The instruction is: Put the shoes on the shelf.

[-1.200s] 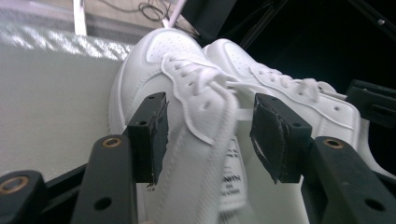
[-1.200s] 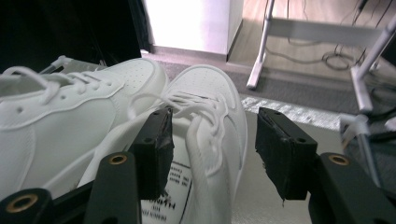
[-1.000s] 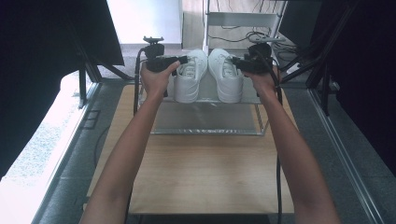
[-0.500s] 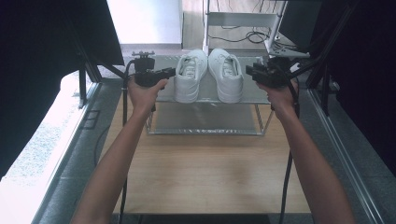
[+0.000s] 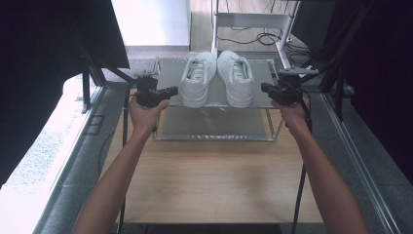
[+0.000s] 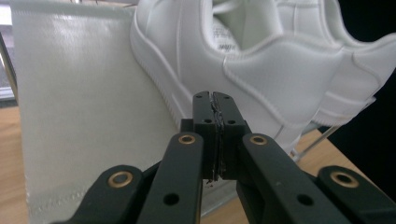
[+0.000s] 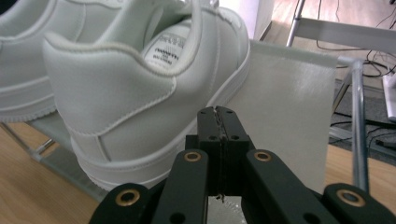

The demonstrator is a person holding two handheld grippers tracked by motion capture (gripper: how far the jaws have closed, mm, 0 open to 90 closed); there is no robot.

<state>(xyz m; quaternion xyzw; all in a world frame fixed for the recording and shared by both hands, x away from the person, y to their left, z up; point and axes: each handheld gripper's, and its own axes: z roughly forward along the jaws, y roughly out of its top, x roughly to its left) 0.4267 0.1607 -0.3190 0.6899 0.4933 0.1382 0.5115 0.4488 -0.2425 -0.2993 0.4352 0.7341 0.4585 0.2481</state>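
Our left gripper [image 6: 215, 100] has just clenched, its jaws meeting on nothing, the left white sneaker [image 6: 261, 65] just ahead on the shoe rack shelf [image 6: 79, 107]. Our right gripper [image 7: 218, 114] has likewise clenched empty, beside the right white sneaker [image 7: 140, 79]. Both toes are cut off.

A wooden tabletop [image 5: 209, 180] lay under the rack. Beyond its far edge stood a grey metal stand [image 5: 253, 22] with dark cables [image 5: 243, 36] tangled on the wooden floor [image 5: 202, 24] behind.
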